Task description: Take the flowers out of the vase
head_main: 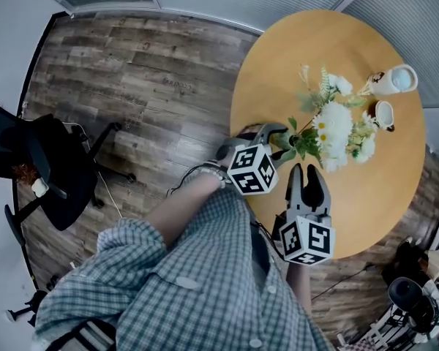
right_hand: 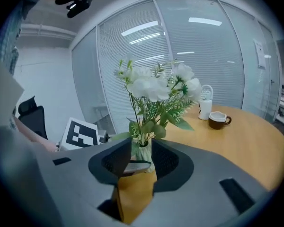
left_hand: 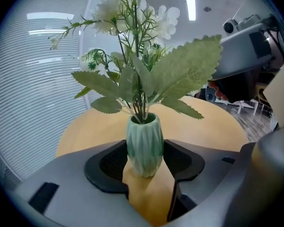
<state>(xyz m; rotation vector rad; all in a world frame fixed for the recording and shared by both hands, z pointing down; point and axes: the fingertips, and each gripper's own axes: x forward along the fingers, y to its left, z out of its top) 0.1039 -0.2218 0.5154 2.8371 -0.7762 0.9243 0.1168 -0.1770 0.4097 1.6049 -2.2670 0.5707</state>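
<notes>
Flowers point(head_main: 335, 126) stand in the vase point(left_hand: 144, 143) on the tabletop point(head_main: 366, 196), left tool point(left_hand: 145, 159) clasping the vase, right tool point(right_hand: 135, 162) released just short; a loose clasp could let the vase lift or tip.

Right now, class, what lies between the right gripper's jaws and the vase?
Bare table, then one jaw of the left gripper at the base of the vase. The right gripper view shows it, looking out from the right gripper.
</notes>
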